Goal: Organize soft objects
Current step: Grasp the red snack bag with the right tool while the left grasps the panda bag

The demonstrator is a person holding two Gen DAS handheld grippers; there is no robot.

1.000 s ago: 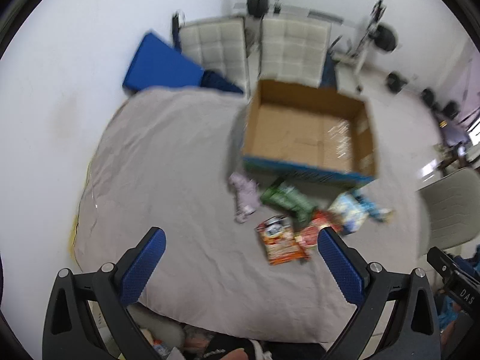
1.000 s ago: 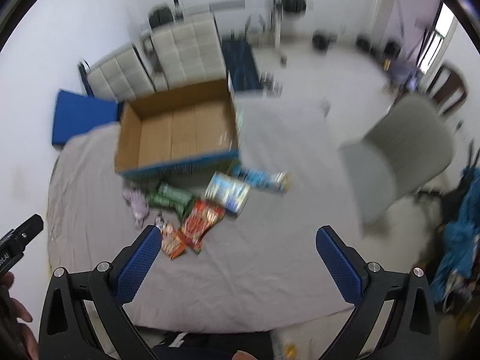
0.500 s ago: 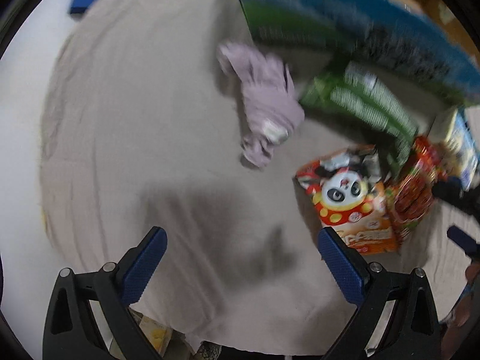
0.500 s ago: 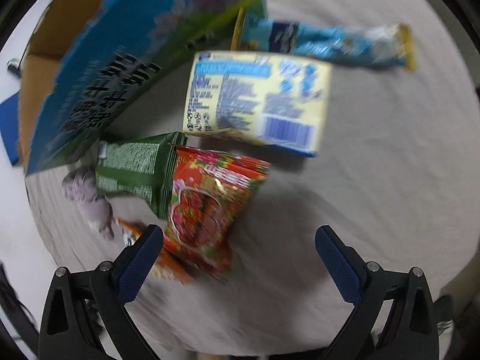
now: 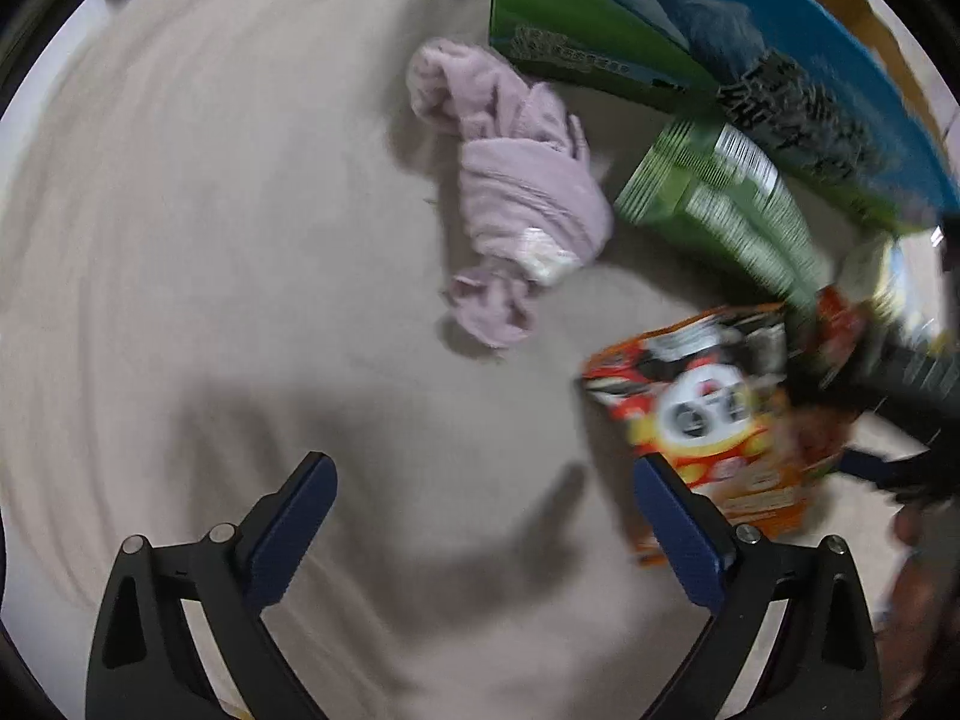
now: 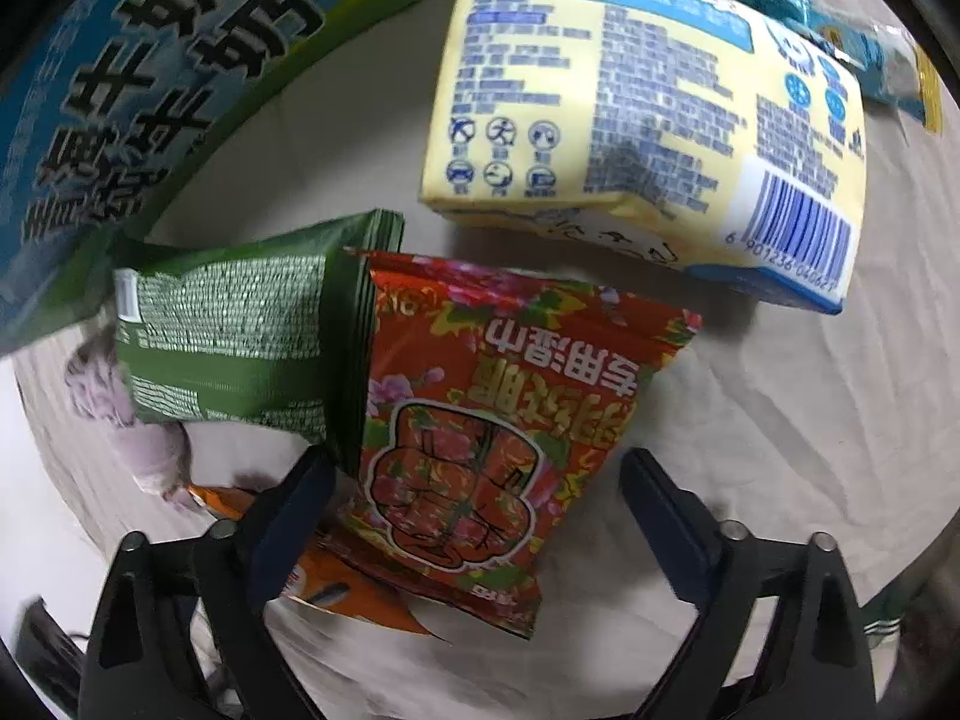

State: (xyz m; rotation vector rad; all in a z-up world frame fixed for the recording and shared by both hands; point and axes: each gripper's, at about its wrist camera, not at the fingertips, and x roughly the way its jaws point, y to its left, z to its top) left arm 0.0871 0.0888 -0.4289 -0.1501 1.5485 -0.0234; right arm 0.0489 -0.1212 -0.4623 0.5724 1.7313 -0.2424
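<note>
Both grippers are hanging low over a table covered in a grey cloth (image 5: 198, 252), and neither is carrying anything. The left gripper (image 5: 483, 516) is showing its jaws wide apart over bare cloth. A crumpled purple cloth (image 5: 516, 198) is lying farther out, just beyond the gap between the jaws, close to the near wall of the cardboard box (image 5: 690, 54). To its right a green packet (image 5: 726, 204) is leaning toward the box, and an orange panda packet (image 5: 714, 414) is sitting nearer, beside the right blue pad.

The right gripper (image 6: 474, 504) is also spread wide, and it is straddling the near end of a red packet (image 6: 480, 438). The pads are standing on either side of that packet, but I cannot tell whether they are touching it. The red packet is overlapping the green packet (image 6: 234, 324) on the left and the orange packet (image 6: 342, 588) underneath. A yellow pack (image 6: 648, 120) is resting farther out, with a blue wrapper (image 6: 828, 36) beyond it. The box (image 6: 114, 96) is filling the far left.

As I read it, the picking step is just beginning, and nothing seems to be in the box yet. The next move is probably calling for the right gripper to settle lower and squeeze the red packet alone, without catching its neighbours, while the left one is reaching forward for the purple cloth.
</note>
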